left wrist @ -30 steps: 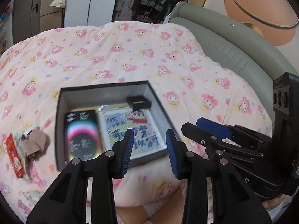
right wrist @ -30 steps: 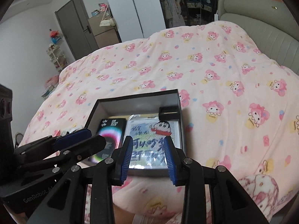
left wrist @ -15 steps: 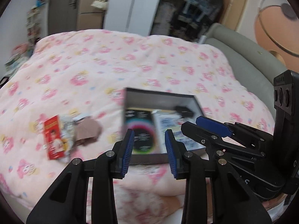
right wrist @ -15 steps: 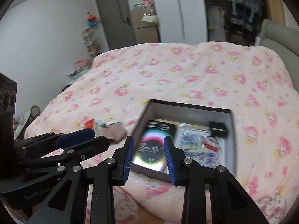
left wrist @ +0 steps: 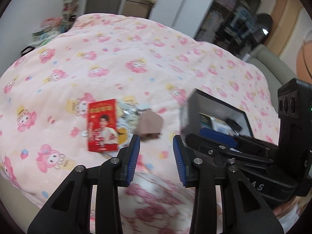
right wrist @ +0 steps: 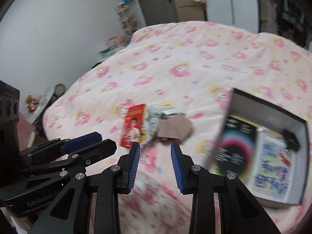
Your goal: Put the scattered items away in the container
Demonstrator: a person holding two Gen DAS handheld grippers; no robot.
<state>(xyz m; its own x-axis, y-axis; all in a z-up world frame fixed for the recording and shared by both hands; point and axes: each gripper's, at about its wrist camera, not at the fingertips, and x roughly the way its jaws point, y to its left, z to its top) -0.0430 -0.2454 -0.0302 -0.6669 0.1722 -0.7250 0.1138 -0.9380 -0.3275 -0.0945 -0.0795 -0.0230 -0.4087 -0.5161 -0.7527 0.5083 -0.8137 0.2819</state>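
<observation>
Items (left wrist: 124, 124) lie just beyond left gripper (left wrist: 156, 146), untouched.

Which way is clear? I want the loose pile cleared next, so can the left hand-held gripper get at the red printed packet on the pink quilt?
Probably yes. The left hand-held gripper is empty with jaws parted, and nothing lies between it and the red printed packet, which lies flat on the pink quilt.

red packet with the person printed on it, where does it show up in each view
Left wrist view: the flat red paper packet lies left of centre on the pink quilt, beyond and left of the left claw.
Right wrist view: it lies just left of centre, beyond the right claw.
Shared landmark: the crumpled brown cloth lies just right of it in both.
</observation>
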